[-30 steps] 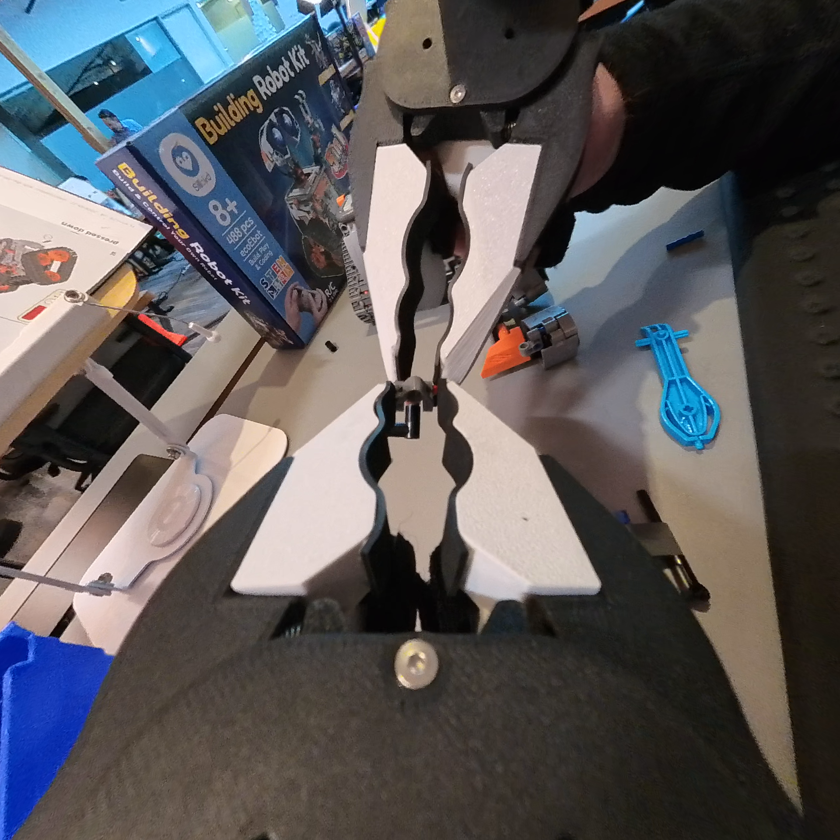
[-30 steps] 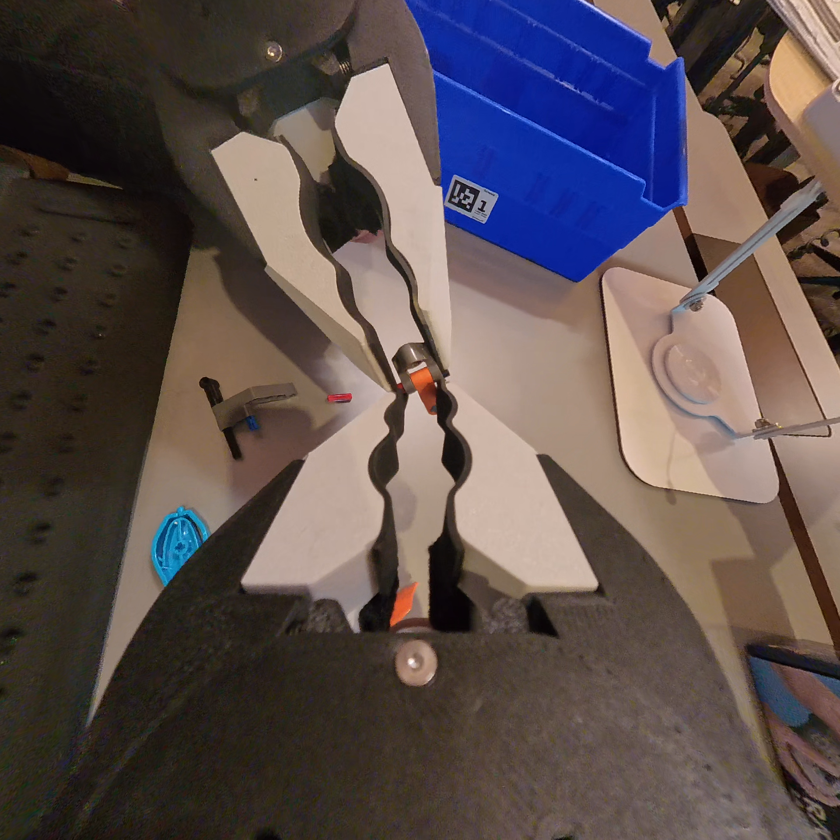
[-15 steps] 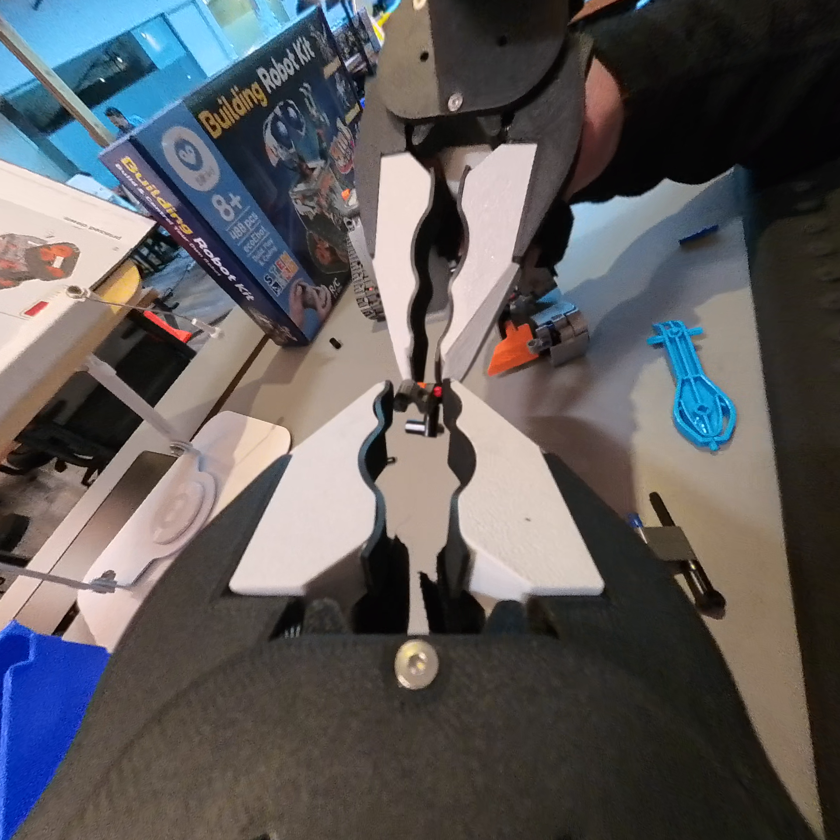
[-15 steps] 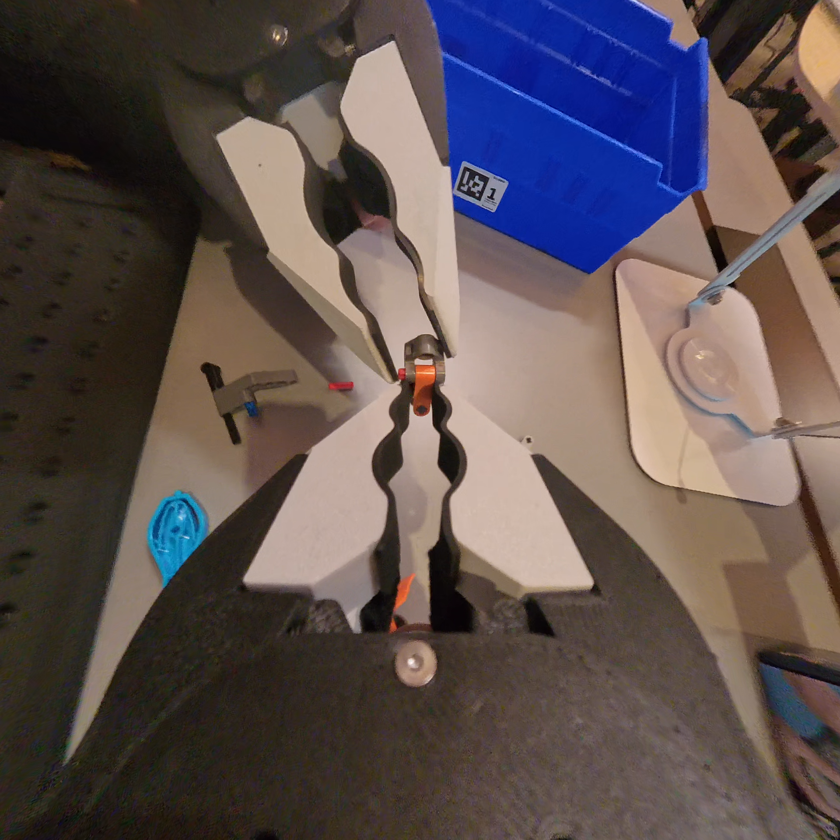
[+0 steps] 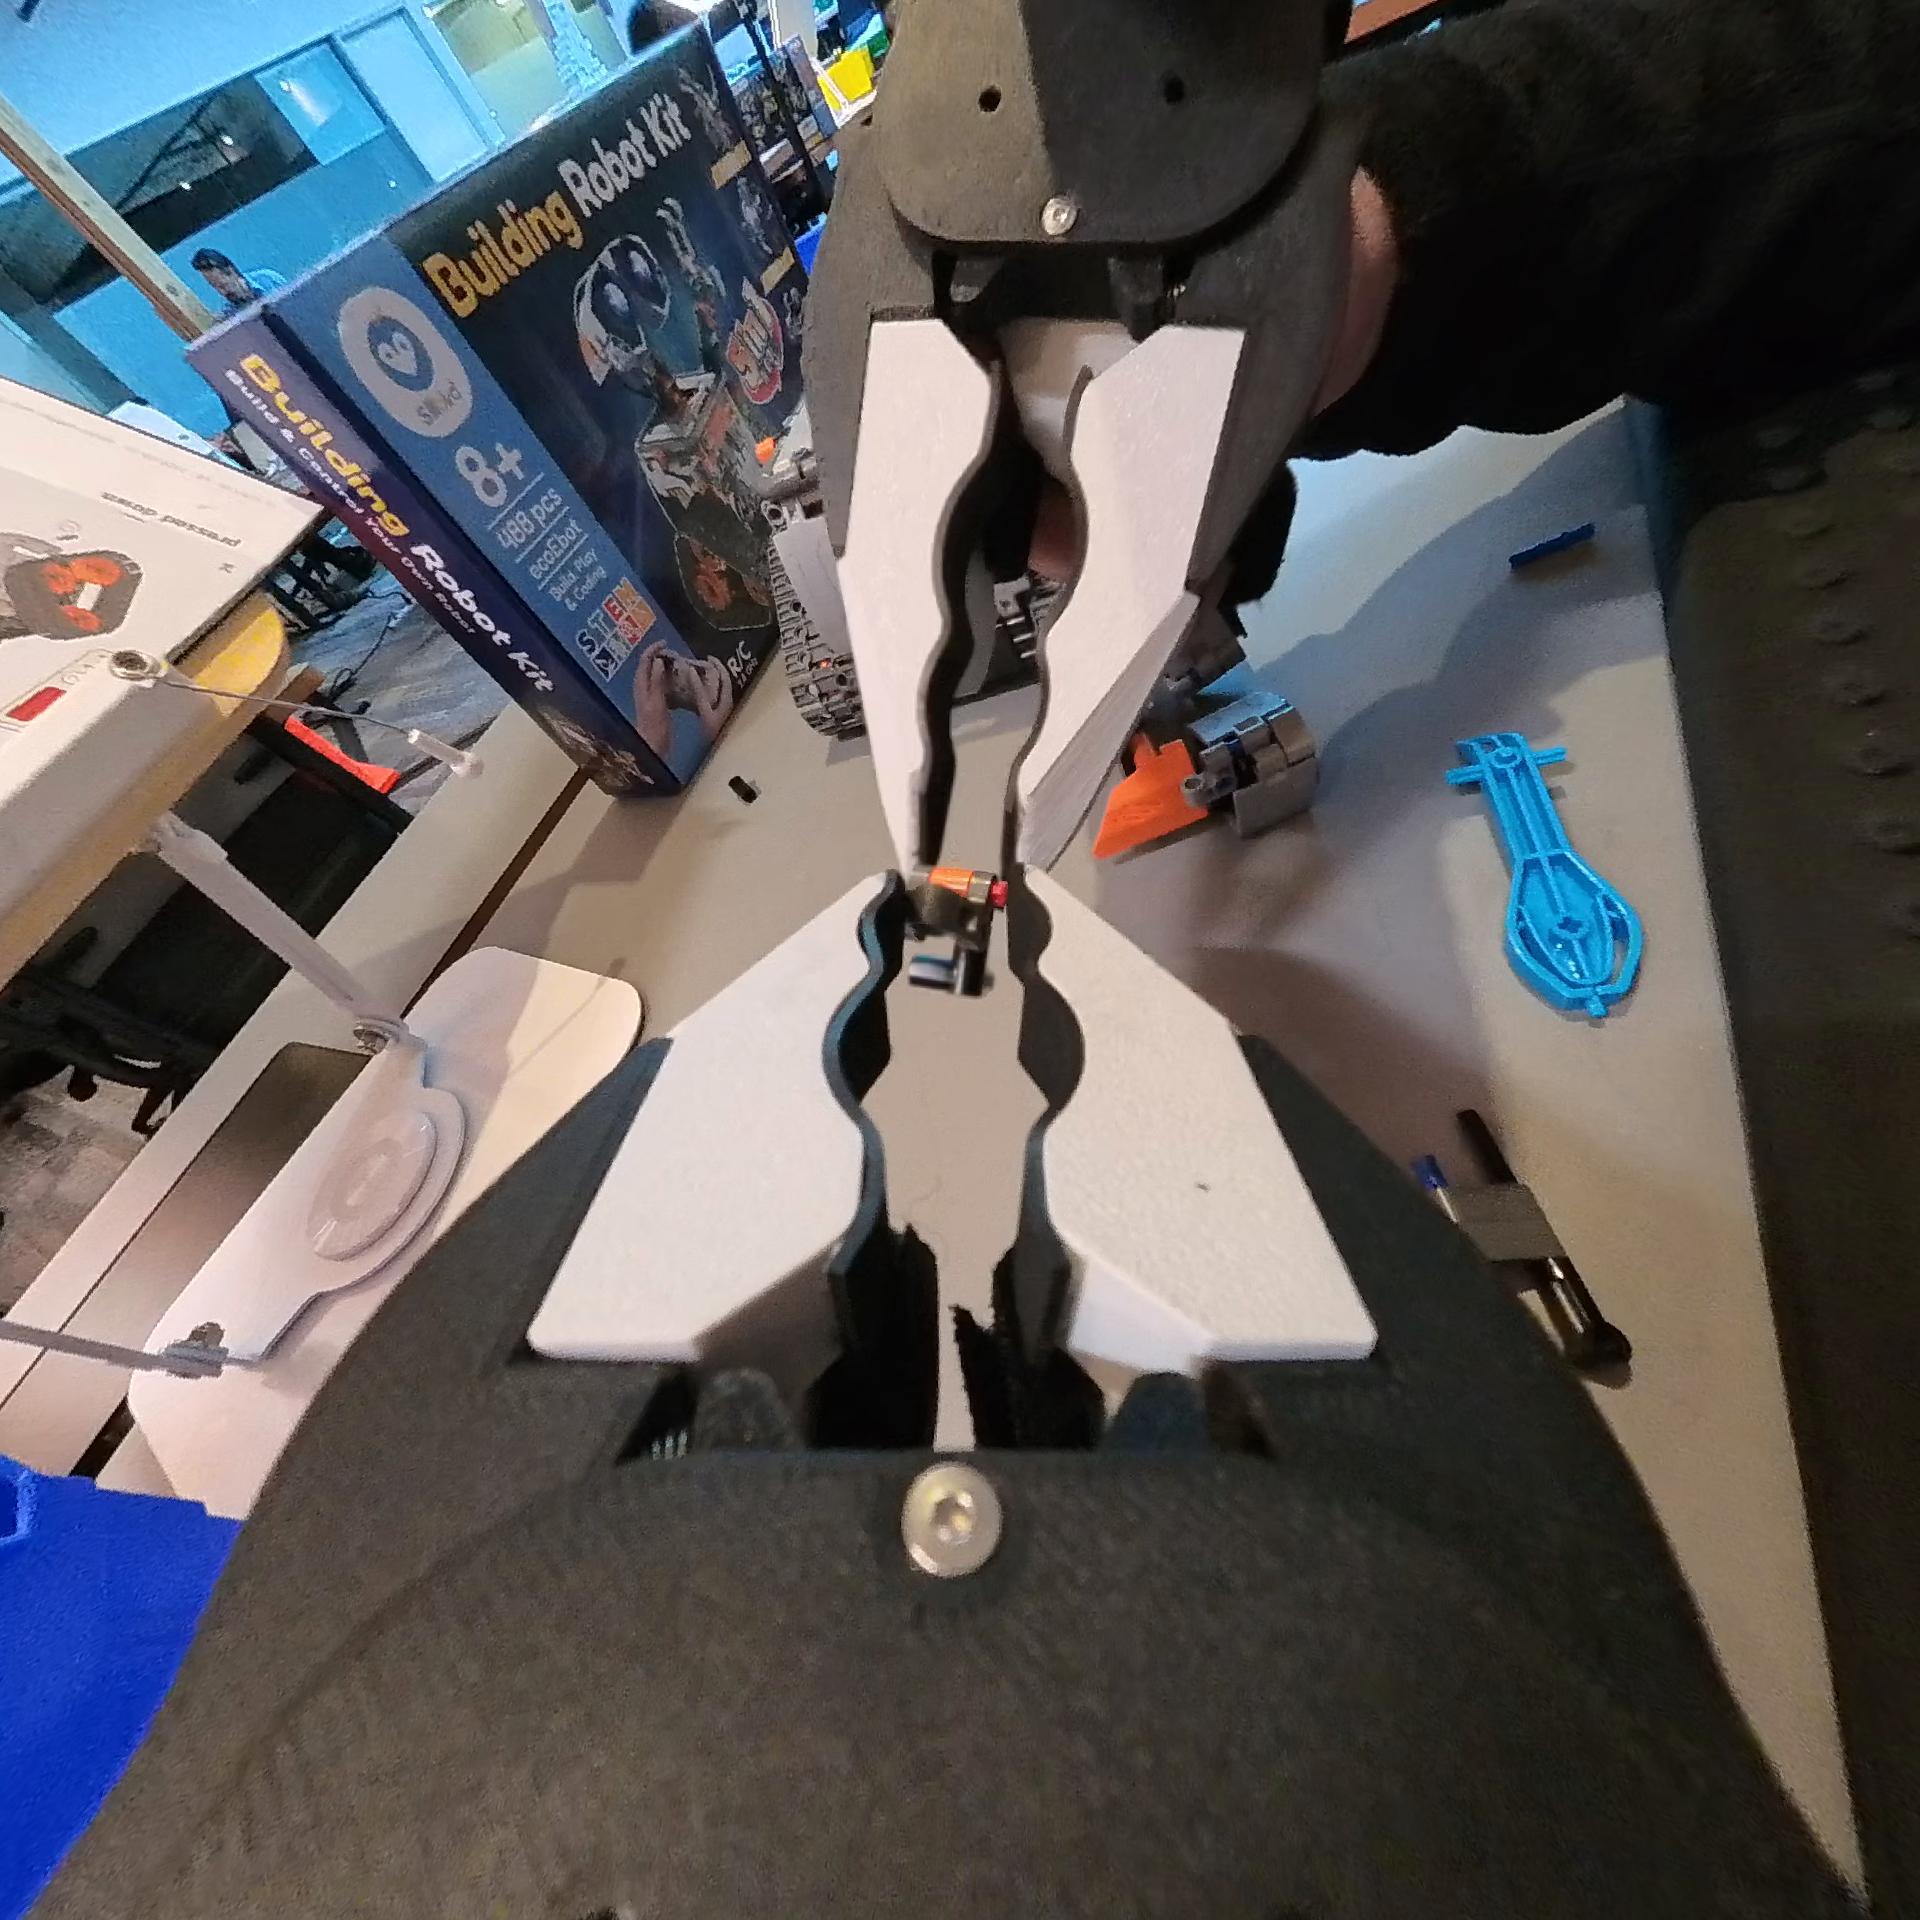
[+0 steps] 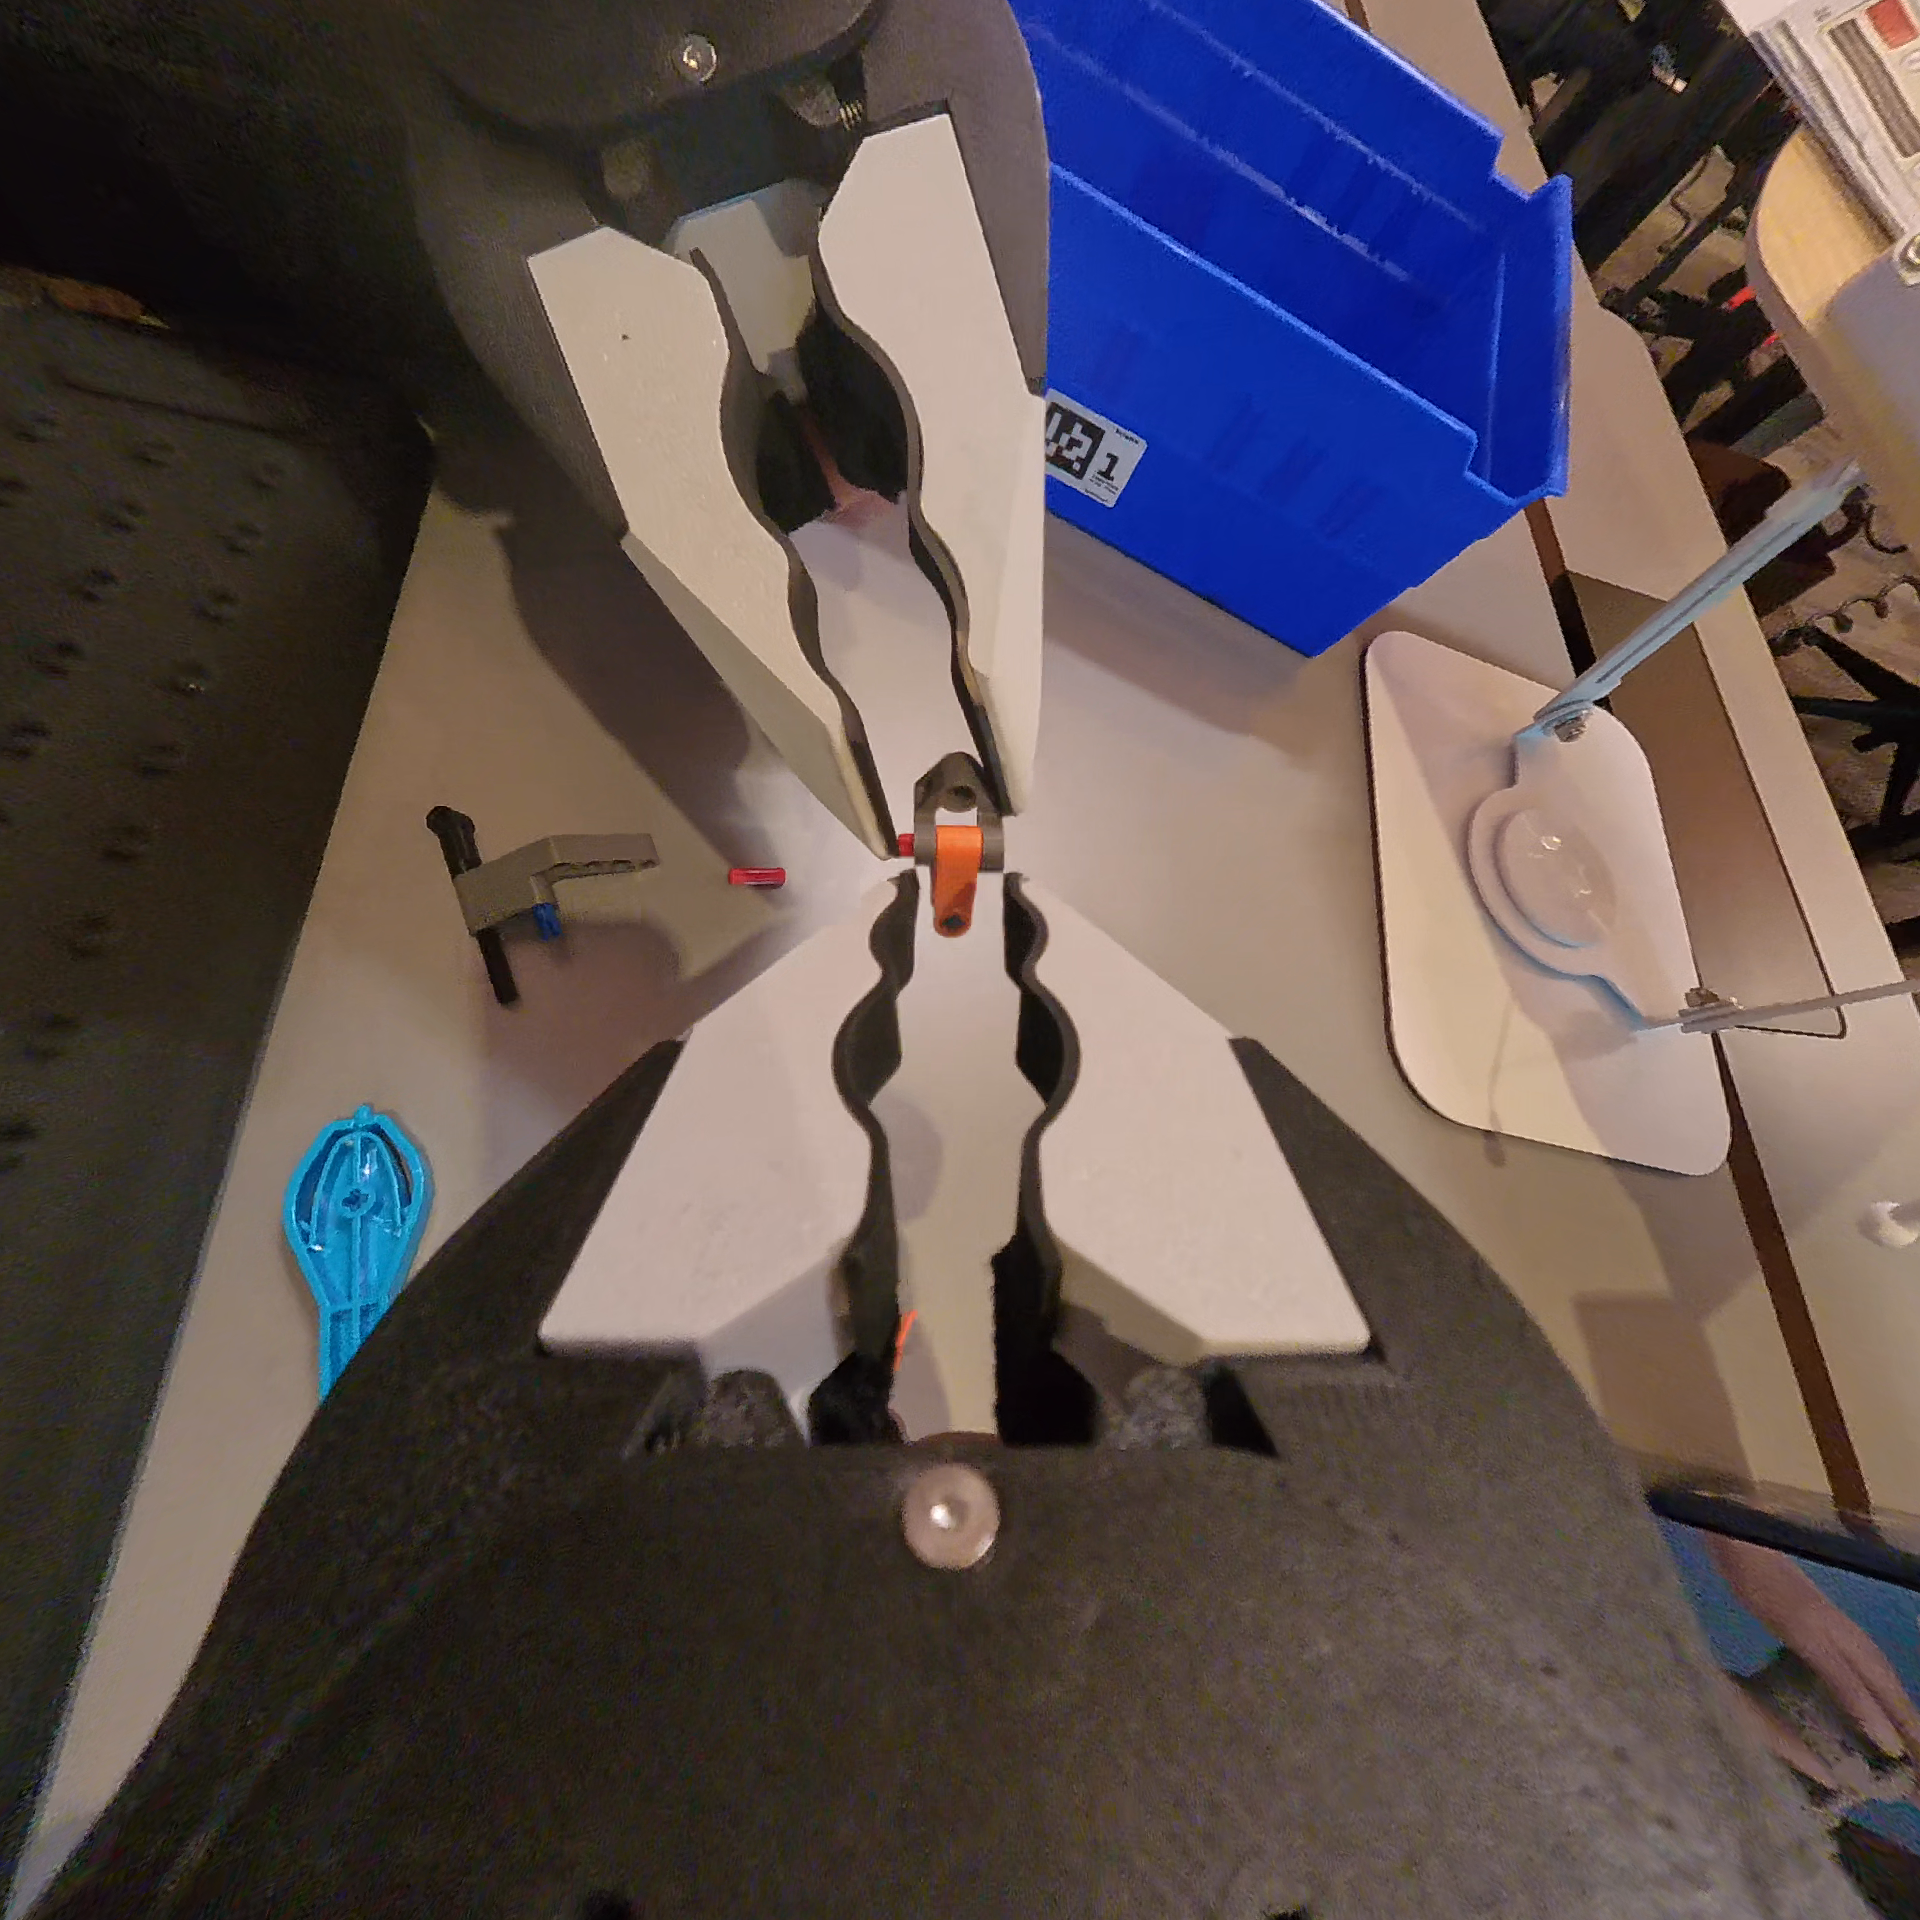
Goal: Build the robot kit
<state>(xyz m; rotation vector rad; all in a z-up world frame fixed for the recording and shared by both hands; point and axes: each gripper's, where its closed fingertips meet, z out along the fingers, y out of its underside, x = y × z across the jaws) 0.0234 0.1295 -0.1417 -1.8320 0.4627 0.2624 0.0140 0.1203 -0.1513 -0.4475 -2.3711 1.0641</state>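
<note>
My left fingers [image 5: 958, 883] are nearly closed and clamp a small grey connector [image 6: 951, 800] with a red pin through it. An orange link [image 6: 954, 883] hangs from that pin into the narrow gap between my right fingers [image 6: 956, 881]. I cannot tell whether they pinch the link or only flank it. The two tools meet tip to tip above the pale desk [image 5: 1299, 935].

Beyond the connector in the left wrist view, a dark blue toy-kit box [image 5: 520, 488] stands on edge, printed with yellow and white lettering, a round logo and robot pictures. Farther left of it a white carton [image 5: 104, 582] also carries print and a picture. In the right wrist view, the blue bin [image 6: 1299, 416] behind the connector bears a white sticker [image 6: 1091, 457] with a black square code.

Only the left view shows the orange-and-grey block assembly [image 5: 1216, 769] just past the connector, a black sleeve [image 5: 1610, 208] behind the right tool, and glass walls in the distance. Only the right view shows a small red pin [image 6: 756, 876] lying near the connector. Both views show the light blue plastic tool [image 6: 353, 1216], the grey elbow part on a black axle [image 6: 540, 883], the white plate [image 6: 1538, 914] with its thin metal arms, and a dark dimpled mat [image 6: 156, 727] along the desk edge.
</note>
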